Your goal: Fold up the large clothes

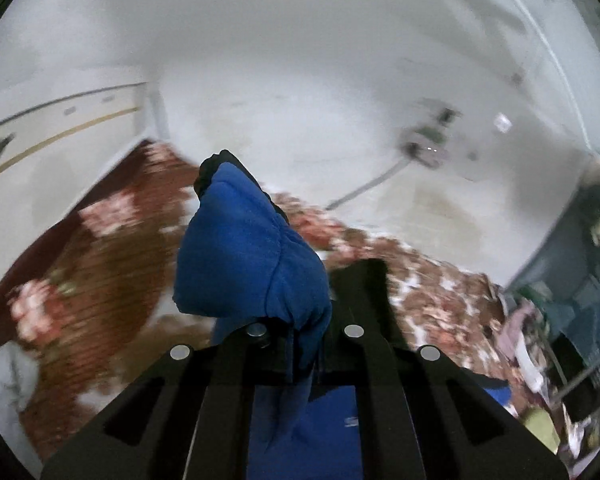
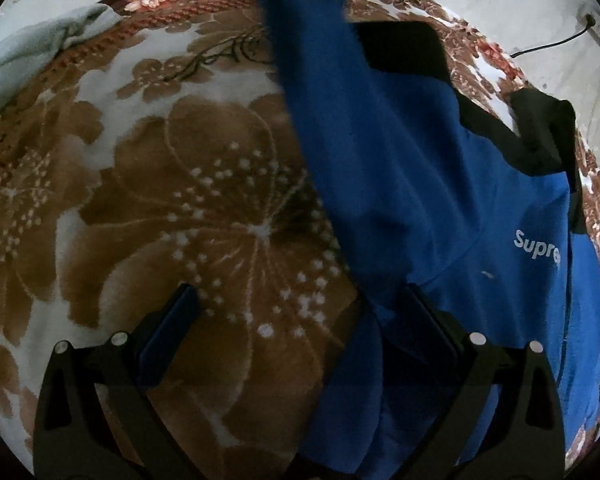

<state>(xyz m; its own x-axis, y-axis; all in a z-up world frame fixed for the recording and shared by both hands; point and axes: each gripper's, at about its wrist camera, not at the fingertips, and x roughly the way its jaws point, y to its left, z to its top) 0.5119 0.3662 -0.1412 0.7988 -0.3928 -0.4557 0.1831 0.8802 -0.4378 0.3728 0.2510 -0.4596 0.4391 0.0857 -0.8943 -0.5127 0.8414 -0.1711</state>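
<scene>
Left gripper (image 1: 296,300) clamped on a bunched fold of the blue sweatshirt (image 1: 252,256), lifted clear of the floral blanket (image 1: 100,264). Right gripper (image 2: 300,312) spread wide, holding nothing, low over the blanket (image 2: 180,200), right finger (image 2: 428,320) touching the garment's edge. Sweatshirt (image 2: 460,184) mostly flat on the blanket, one blue strip rising out of view, black panels (image 2: 404,48) farther off. Beyond, pale towel (image 2: 28,44), white wall (image 1: 280,60), cable (image 2: 548,46).
</scene>
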